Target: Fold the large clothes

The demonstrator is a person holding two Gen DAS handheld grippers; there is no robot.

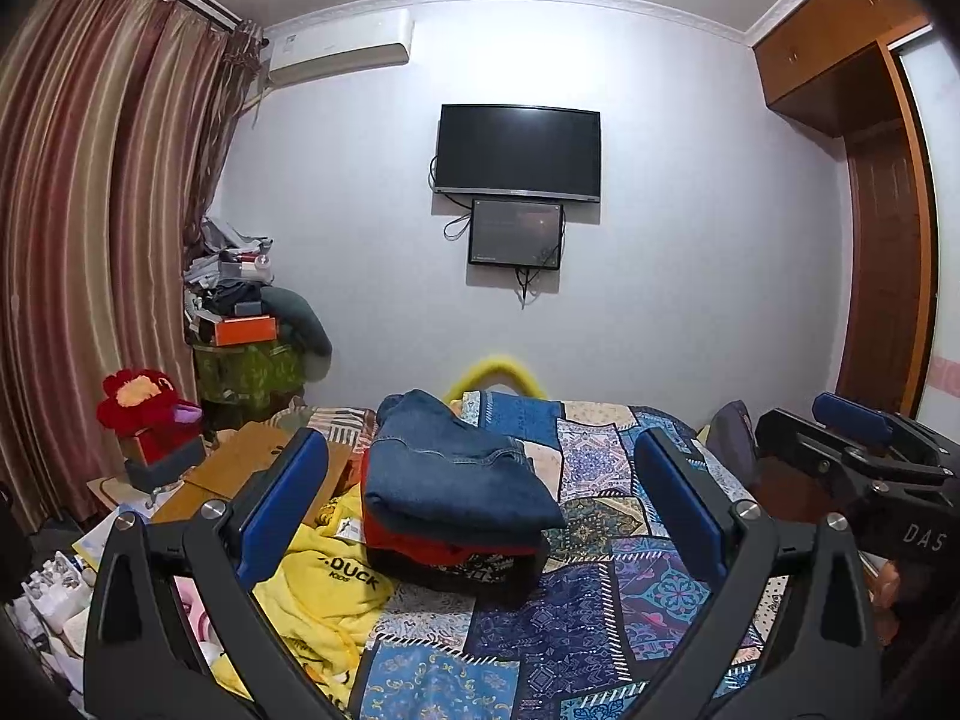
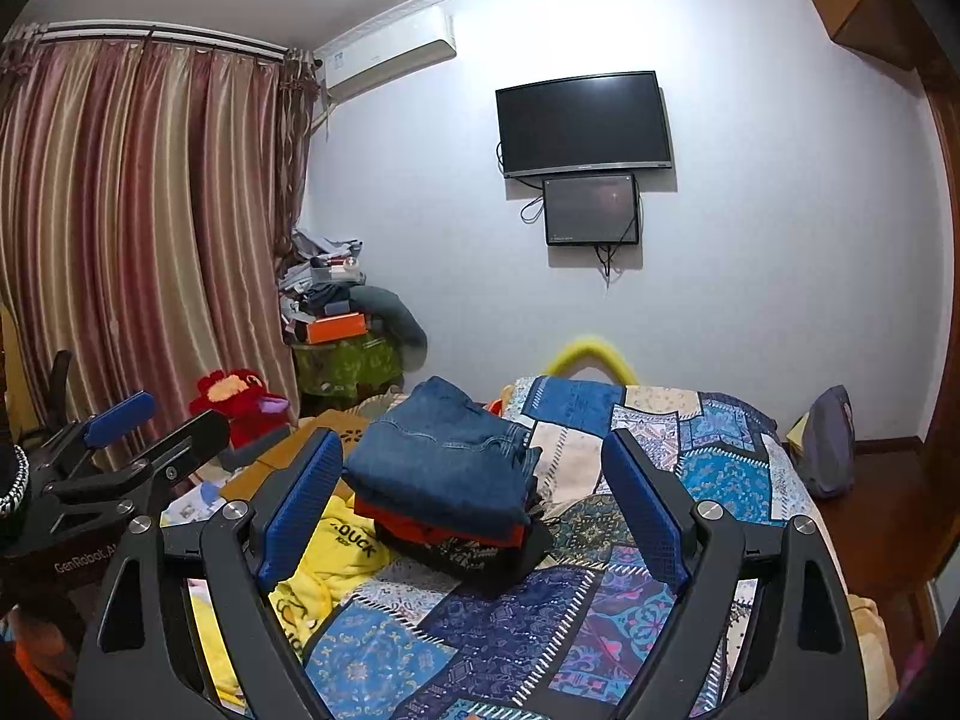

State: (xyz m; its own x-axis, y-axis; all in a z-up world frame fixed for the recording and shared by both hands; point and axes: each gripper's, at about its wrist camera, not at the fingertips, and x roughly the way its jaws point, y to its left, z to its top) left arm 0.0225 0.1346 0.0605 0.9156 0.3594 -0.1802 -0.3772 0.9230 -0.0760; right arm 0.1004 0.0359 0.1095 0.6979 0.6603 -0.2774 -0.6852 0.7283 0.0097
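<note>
Two claws [image 1: 480, 504] [image 2: 474, 504] agape, yellow garment [image 1: 324, 588] beside stack [image 1: 456, 486]

"DUCK KIDS" on yellow garment [image 1: 336, 588]; "DAS" on right claw [image 1: 852, 450]

Yellow garment [image 1: 336, 594]: print partly hidden, lower left, reads "..DUCK". Black garment [image 1: 480, 570]: mostly covered by the folded stack [image 1: 456, 480]. Wardrobe [image 1: 840, 42]: cut off by frame edge, upper right.
</note>
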